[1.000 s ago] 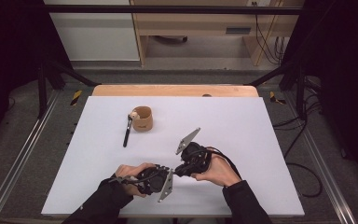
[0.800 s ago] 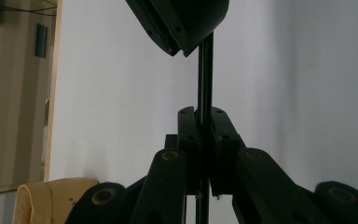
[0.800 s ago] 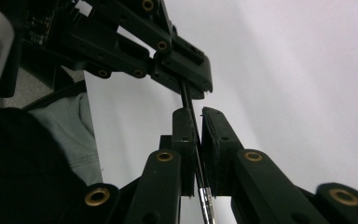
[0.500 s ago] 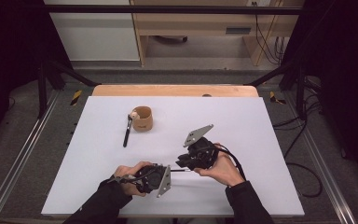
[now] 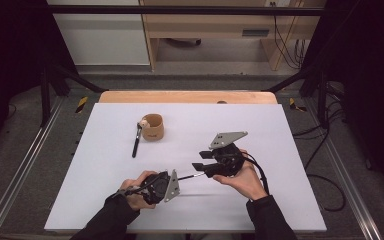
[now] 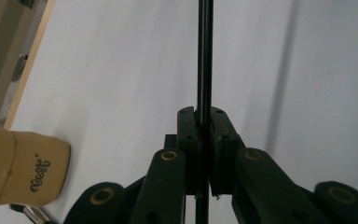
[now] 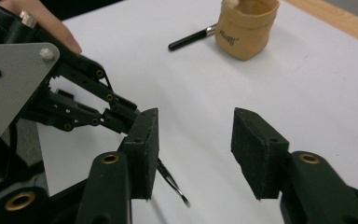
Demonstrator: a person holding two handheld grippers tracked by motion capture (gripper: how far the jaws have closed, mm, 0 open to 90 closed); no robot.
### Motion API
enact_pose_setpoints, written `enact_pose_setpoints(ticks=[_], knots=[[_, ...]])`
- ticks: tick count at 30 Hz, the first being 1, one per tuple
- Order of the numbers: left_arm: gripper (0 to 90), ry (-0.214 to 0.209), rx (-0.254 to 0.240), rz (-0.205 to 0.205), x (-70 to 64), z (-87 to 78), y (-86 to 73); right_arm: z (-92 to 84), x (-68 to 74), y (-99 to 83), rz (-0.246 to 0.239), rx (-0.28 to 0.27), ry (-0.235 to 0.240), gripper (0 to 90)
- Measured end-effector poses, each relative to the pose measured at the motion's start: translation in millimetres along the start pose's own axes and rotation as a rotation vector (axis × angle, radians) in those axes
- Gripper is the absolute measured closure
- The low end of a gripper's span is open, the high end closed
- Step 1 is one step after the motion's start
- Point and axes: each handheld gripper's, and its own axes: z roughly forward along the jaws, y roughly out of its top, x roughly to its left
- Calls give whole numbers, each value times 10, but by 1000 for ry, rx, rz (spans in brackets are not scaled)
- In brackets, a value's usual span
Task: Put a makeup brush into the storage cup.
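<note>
The thin black brush (image 5: 190,176) is clamped between the left gripper's (image 6: 204,140) jaws, its handle running straight out ahead of them. The right gripper (image 7: 193,154) has just been opening its jaws; they stand apart, nothing pressed between them, the brush's tip just beside one jaw above the white counter (image 5: 280,200).

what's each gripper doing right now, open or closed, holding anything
Left gripper: closed on a thin black brush.
Right gripper: open, its jaws have just been opening, nothing between them.
</note>
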Motion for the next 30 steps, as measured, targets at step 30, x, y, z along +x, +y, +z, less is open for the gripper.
enact_pose_setpoints(ticks=[30], knots=[[843,-32,-118,-422,59,21,-116,-177,-113,-214,133,-174,-146,215]])
